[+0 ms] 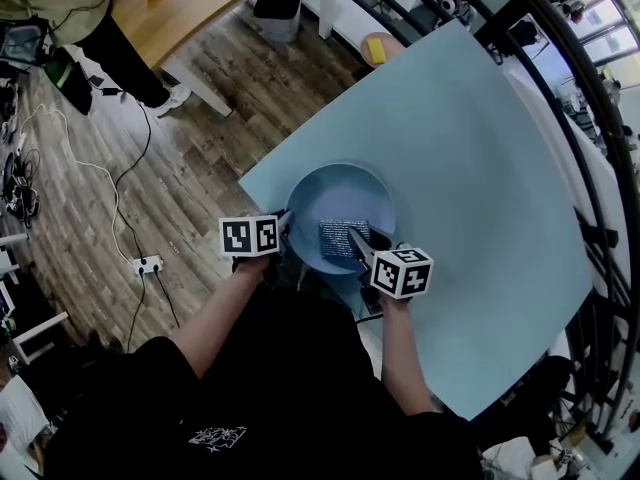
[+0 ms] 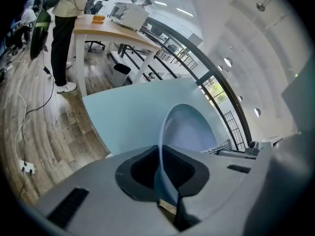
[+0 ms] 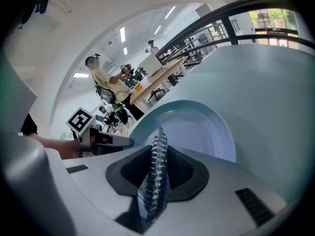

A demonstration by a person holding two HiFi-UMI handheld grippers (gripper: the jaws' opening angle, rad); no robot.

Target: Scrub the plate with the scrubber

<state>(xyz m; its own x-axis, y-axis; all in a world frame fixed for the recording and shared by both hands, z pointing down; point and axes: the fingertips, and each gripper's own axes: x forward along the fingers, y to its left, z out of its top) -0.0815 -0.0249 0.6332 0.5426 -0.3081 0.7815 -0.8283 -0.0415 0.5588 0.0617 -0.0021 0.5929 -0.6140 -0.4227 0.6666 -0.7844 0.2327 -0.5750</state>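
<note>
A pale blue plate [image 1: 340, 193] lies near the front left corner of the light blue table [image 1: 480, 168]. My left gripper [image 1: 283, 236] is shut on the plate's near-left rim [image 2: 162, 146]; in the left gripper view the rim runs edge-on between the jaws. The right gripper [image 1: 362, 248] is shut on a silvery mesh scrubber [image 1: 342, 238] that rests on the plate's inner face. Seen from the right gripper view, the scrubber [image 3: 156, 171] stands edge-on between the jaws over the plate [image 3: 197, 127], with the left gripper [image 3: 125, 141] at the left.
Wood floor [image 1: 200, 168] lies left of the table, with a cable and a power strip [image 1: 148, 264]. A wooden desk [image 1: 190, 8], a bin [image 1: 277, 13] and a standing person [image 1: 80, 18] are at the back left. A railing [image 1: 590, 158] curves along the table's right side.
</note>
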